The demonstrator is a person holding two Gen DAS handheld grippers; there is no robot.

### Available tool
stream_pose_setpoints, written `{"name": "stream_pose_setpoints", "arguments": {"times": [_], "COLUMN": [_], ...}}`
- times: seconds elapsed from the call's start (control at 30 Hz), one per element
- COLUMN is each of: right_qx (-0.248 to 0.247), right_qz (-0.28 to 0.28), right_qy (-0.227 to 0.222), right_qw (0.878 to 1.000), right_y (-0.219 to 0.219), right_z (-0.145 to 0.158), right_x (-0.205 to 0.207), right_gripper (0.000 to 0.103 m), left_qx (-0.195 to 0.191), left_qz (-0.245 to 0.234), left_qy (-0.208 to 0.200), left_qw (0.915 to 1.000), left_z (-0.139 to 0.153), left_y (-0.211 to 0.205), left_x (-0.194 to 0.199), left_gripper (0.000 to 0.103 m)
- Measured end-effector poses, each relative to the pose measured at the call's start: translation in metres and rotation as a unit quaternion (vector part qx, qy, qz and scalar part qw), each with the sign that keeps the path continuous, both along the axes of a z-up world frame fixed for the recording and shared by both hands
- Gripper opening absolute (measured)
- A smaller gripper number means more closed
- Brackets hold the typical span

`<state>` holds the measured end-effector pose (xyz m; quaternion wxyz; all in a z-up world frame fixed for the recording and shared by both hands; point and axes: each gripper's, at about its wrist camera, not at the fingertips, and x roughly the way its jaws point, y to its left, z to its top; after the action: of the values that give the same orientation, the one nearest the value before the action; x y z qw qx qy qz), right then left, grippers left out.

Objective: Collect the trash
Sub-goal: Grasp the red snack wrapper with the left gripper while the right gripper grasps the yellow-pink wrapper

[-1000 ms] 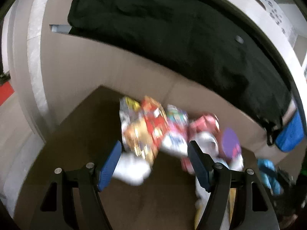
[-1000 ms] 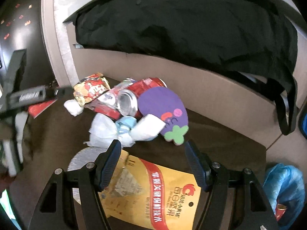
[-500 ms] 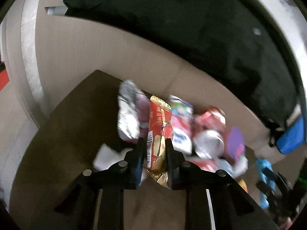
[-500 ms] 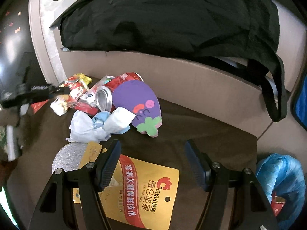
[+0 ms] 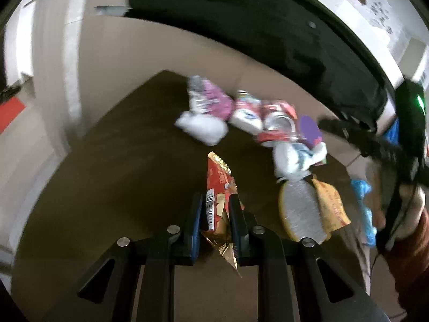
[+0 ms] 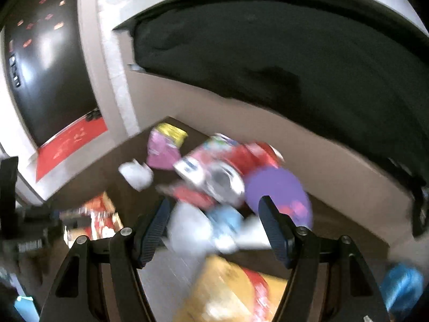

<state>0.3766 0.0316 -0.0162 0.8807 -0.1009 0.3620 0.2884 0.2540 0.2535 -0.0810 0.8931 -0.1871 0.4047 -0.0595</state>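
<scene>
Left fingers (image 5: 214, 209) pinch one red wrapper (image 5: 218, 187); right fingers (image 6: 214, 218) apart (empty).

Red-gold wrapper (image 5: 218, 187) (barcoded), purple card (image 6: 278, 187), brown table (image 5: 120, 174)

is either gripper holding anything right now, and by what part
The left gripper is shut on the red snack wrapper, pinching it near its lower end, by the barcode. The right gripper is open and holds nothing.
</scene>
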Motion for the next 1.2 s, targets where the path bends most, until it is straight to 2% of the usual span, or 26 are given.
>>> {"name": "stream_pose_setpoints", "arguments": {"times": [0.2, 0.37, 0.43, 0.53, 0.6, 0.73, 0.87, 0.93, 0.97, 1.2], "right_qx": [0.019, -0.018, -0.043, -0.061, -0.068, -0.046, -0.007, -0.001, 0.000, 0.022], "right_qz": [0.044, 0.036, 0.021, 0.021, 0.034, 0.046, 0.034, 0.025, 0.020, -0.008], "right_qy": [0.056, 0.096, 0.110, 0.135, 0.117, 0.086, 0.072, 0.060, 0.052, 0.037], "right_qw": [0.997, 0.995, 0.993, 0.989, 0.990, 0.994, 0.997, 0.998, 0.998, 0.999], "right_y": [0.086, 0.151, 0.167, 0.172, 0.165, 0.125, 0.073, 0.050, 0.037, -0.036], "right_z": [-0.016, -0.056, -0.073, -0.085, -0.079, -0.048, -0.015, -0.004, 0.000, 0.017], "right_x": [0.052, 0.099, 0.114, 0.121, 0.109, 0.074, 0.048, 0.037, 0.031, -0.016], "right_gripper": [0.066, 0.065, 0.058, 0.038, 0.030, 0.028, 0.028, 0.028, 0.028, 0.028], "left_qx": [-0.007, -0.029, -0.034, -0.034, -0.037, -0.041, -0.037, -0.037, -0.033, -0.015], "left_qz": [0.020, 0.016, 0.016, 0.018, 0.019, 0.015, 0.015, 0.014, 0.015, 0.013], "left_qy": [-0.002, 0.010, 0.011, 0.009, 0.010, 0.017, 0.014, 0.014, 0.014, -0.019], "left_qw": [0.9998, 0.9994, 0.9992, 0.9992, 0.9991, 0.9989, 0.9991, 0.9991, 0.9992, 0.9996], "left_z": [-0.004, -0.011, -0.011, -0.011, -0.014, -0.020, -0.019, -0.019, -0.019, 0.007], "left_y": [0.030, 0.032, 0.031, 0.029, 0.029, 0.022, 0.013, 0.007, 0.004, -0.027], "left_x": [-0.017, -0.013, -0.012, -0.012, -0.010, -0.005, 0.001, 0.004, 0.005, -0.003], "left_gripper": [0.020, 0.020, 0.022, 0.024, 0.029, 0.030, 0.030, 0.028, 0.021, 0.020]}}
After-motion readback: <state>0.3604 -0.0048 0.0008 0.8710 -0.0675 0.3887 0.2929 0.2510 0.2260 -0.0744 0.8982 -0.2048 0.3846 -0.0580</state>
